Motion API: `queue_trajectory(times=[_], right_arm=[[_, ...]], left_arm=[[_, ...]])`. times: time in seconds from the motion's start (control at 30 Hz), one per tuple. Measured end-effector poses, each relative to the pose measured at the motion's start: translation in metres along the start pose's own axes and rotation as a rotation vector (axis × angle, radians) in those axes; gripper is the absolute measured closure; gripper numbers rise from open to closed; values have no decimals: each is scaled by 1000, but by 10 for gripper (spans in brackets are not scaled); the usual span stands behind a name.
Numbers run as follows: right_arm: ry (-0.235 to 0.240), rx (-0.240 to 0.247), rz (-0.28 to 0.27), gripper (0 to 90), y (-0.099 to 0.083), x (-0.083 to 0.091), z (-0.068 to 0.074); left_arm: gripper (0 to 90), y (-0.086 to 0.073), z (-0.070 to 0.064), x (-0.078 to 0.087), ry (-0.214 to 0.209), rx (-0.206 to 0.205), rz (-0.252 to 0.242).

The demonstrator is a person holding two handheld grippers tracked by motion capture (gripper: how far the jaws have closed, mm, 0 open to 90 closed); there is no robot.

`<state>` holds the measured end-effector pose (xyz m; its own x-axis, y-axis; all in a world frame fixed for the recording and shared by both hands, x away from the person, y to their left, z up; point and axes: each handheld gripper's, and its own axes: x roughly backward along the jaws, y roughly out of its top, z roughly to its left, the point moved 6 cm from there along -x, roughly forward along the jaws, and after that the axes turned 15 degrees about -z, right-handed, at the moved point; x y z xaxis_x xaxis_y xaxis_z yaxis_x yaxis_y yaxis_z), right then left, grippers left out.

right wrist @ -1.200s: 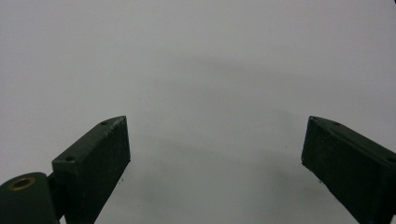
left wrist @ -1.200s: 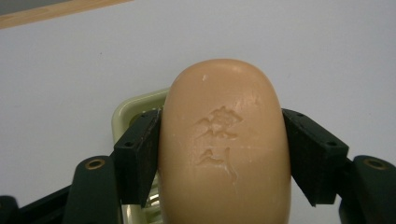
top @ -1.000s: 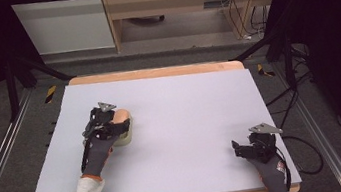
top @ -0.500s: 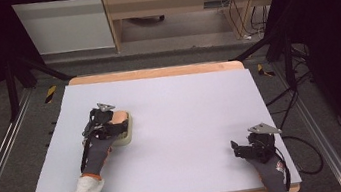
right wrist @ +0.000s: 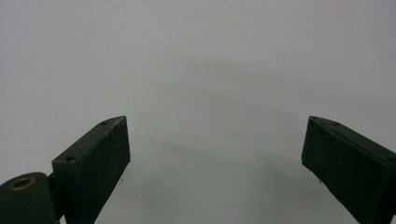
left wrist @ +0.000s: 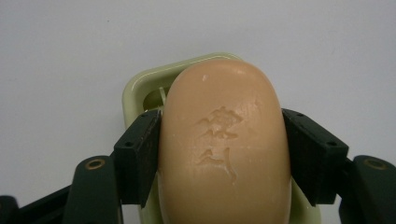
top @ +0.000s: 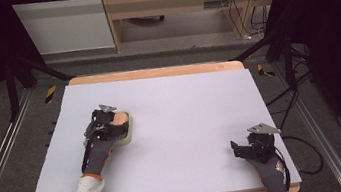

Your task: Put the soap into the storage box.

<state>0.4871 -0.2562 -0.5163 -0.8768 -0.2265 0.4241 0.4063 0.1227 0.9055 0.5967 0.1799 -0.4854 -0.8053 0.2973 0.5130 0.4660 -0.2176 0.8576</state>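
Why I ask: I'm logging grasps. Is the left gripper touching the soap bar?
Touching. The left gripper view shows the left gripper with both black jaws pressed flat against the sides of the soap bar, no gap, over the soap dish.

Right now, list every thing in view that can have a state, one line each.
soap bar: clamped on both long sides by the left gripper's jaws, lying over the dish, embossed face up.
soap dish: pale green, upright on the table, under the soap.
left gripper: shut on the soap bar.
right gripper: open, nothing between its jaws, over bare table.
table: flat, grey-white top.
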Motion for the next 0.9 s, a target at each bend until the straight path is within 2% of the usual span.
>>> queue_trajectory(times=[0.9], right_arm=[[0, 0, 2, 82, 0, 0, 0]], left_arm=[[317, -7, 2, -5, 13, -3, 24]])
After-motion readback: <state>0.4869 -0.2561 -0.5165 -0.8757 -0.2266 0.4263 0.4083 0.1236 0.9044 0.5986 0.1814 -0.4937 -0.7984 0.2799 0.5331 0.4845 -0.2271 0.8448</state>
